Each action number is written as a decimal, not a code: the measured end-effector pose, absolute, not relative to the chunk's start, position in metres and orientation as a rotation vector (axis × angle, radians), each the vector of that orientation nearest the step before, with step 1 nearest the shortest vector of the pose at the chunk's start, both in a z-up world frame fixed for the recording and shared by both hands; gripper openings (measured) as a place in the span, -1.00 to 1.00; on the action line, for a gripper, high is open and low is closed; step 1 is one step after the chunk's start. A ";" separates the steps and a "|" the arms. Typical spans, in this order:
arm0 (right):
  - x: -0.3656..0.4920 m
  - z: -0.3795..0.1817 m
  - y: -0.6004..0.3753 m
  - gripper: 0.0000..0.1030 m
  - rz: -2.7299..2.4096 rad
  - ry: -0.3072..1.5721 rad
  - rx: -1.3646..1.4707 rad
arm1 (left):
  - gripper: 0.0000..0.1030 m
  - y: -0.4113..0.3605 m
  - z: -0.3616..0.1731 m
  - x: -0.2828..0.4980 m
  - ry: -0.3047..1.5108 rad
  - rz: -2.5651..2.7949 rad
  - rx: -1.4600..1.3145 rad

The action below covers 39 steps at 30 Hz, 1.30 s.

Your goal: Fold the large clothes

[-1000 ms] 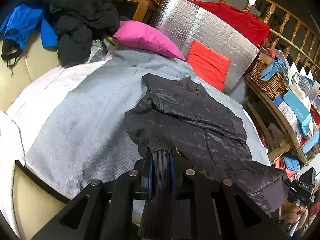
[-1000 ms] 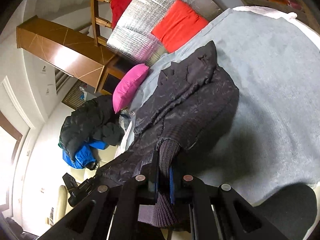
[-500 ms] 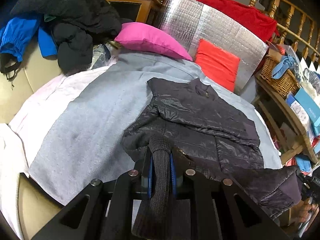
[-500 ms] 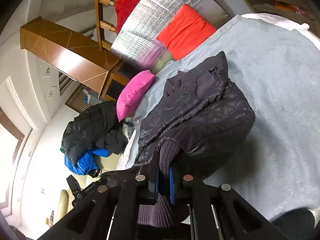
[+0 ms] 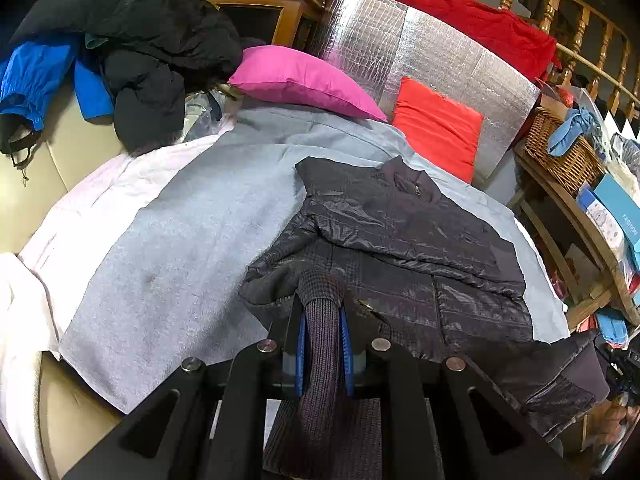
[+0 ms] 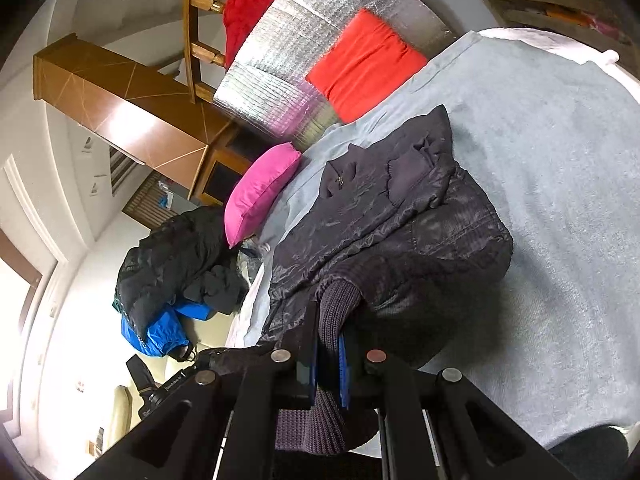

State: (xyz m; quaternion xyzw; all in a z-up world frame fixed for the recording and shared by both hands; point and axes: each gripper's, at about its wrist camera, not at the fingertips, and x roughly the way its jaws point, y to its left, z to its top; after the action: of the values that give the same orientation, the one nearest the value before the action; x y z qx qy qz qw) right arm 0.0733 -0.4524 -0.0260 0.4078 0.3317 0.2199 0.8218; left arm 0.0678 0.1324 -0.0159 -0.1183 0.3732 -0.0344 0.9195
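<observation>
A dark quilted jacket (image 5: pixel 404 240) lies on the grey blanket (image 5: pixel 168 240), collar toward the far cushions, one sleeve folded across its chest. My left gripper (image 5: pixel 323 320) is shut on the jacket's ribbed knit hem (image 5: pixel 320 352) at the near left corner, which bulges up between the blue pads. In the right wrist view the same jacket (image 6: pixel 384 232) bunches toward the camera, and my right gripper (image 6: pixel 329 340) is shut on its ribbed hem (image 6: pixel 334 304) at the other corner. Both hem corners are lifted off the blanket (image 6: pixel 560 208).
A pink pillow (image 5: pixel 300 80) and a red cushion (image 5: pixel 436 128) lean against a silver foil panel (image 5: pixel 420 52) at the back. Black and blue coats (image 5: pixel 132 52) are heaped at the far left. A wicker basket (image 5: pixel 560 156) and shelf clutter stand at the right.
Both grippers have carried the hem toward the collar. The jacket's lower part now bunches and rolls up closer to its chest. Over the last half second little moved.
</observation>
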 end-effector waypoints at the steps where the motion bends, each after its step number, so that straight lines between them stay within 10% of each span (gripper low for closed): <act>1: 0.073 -0.026 -0.453 -0.84 0.467 0.706 0.867 | -0.70 0.132 -0.016 0.068 0.768 -0.069 -0.242; 39: 0.076 -0.023 -0.450 -0.85 0.450 0.711 0.847 | -0.70 0.126 -0.016 0.074 0.773 -0.055 -0.212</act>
State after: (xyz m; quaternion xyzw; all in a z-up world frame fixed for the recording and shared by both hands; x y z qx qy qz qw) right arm 0.0759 -0.4497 -0.0225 0.3987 0.3346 0.2116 0.8272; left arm 0.0740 0.1265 -0.0157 -0.1033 0.3763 -0.0268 0.9203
